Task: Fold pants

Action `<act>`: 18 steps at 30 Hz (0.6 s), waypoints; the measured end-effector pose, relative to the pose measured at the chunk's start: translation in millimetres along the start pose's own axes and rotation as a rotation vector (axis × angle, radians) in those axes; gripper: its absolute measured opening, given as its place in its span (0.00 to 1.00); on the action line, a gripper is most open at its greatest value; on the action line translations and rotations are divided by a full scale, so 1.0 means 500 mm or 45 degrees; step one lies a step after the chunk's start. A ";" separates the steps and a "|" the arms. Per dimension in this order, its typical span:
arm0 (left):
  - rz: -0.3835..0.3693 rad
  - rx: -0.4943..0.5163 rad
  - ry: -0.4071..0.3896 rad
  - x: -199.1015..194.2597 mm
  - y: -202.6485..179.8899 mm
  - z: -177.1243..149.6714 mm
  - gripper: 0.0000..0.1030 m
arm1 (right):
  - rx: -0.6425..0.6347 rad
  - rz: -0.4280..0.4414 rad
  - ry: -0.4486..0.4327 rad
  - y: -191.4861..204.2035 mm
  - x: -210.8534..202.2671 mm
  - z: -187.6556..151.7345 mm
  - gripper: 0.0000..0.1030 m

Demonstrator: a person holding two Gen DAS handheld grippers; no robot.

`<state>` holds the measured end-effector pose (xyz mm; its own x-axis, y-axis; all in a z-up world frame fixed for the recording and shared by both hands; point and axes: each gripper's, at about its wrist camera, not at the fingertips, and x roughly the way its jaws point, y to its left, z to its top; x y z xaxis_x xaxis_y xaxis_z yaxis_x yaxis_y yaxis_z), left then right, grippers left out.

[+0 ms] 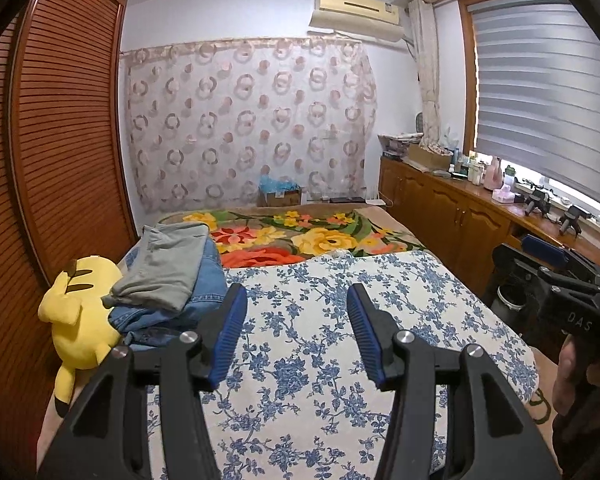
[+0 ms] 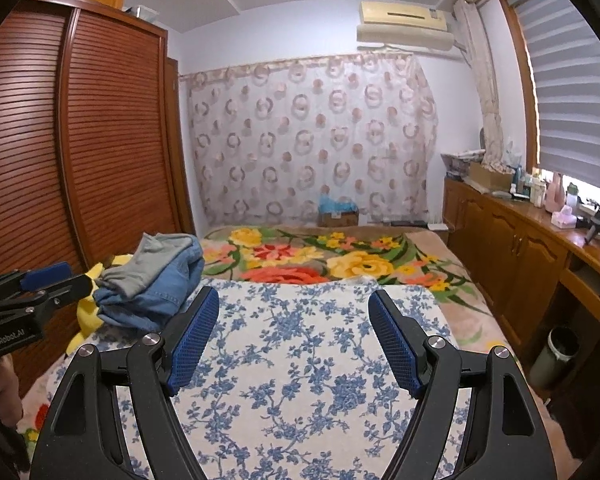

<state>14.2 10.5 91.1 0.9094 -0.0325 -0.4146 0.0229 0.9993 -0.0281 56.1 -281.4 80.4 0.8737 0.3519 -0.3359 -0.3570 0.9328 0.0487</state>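
Folded grey pants (image 1: 166,266) lie on top of folded blue jeans (image 1: 204,292) at the left side of the bed, on a blue-flowered white cloth (image 1: 320,340). The same stack shows in the right wrist view as grey pants (image 2: 148,264) over jeans (image 2: 168,284). My left gripper (image 1: 296,300) hovers above the cloth, right of the stack, open with nothing between its blue pads. My right gripper (image 2: 294,300) also stands open and empty over the cloth. Each gripper appears at the edge of the other's view: right gripper (image 1: 548,264), left gripper (image 2: 40,280).
A yellow plush toy (image 1: 80,312) lies beside the stack by the slatted wardrobe (image 1: 60,140). A flowered blanket (image 1: 300,236) covers the far half of the bed. Wooden cabinets (image 1: 440,208) with bottles run along the right wall; a bin (image 2: 556,356) stands below.
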 end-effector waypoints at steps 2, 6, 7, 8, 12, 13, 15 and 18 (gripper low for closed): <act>0.004 -0.001 -0.005 -0.004 0.002 -0.001 0.50 | 0.005 -0.001 -0.001 -0.002 -0.003 -0.003 0.77; 0.008 -0.007 -0.008 -0.004 0.004 -0.001 0.51 | 0.005 -0.007 -0.003 -0.005 -0.004 -0.004 0.77; 0.009 -0.007 -0.008 -0.004 0.004 -0.001 0.51 | 0.006 -0.008 -0.003 -0.005 -0.005 -0.004 0.77; 0.008 -0.009 -0.009 -0.004 0.005 -0.002 0.51 | 0.005 -0.007 -0.003 -0.005 -0.005 -0.004 0.77; 0.008 -0.006 -0.009 -0.004 0.005 -0.001 0.52 | -0.002 -0.016 -0.010 -0.006 -0.007 -0.005 0.77; 0.009 -0.006 -0.008 -0.004 0.005 -0.001 0.52 | -0.003 -0.017 -0.011 -0.007 -0.007 -0.004 0.77; 0.008 -0.006 -0.008 -0.004 0.006 -0.002 0.52 | 0.001 -0.020 -0.010 -0.009 -0.008 -0.005 0.77; 0.008 -0.006 -0.008 -0.004 0.006 -0.001 0.53 | 0.002 -0.020 -0.008 -0.010 -0.008 -0.005 0.77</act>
<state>12.1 13.3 91.2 0.9122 -0.0261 -0.4090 0.0154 0.9994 -0.0297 53.6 -287.9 79.1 0.8811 0.3379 -0.3309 -0.3429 0.9383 0.0452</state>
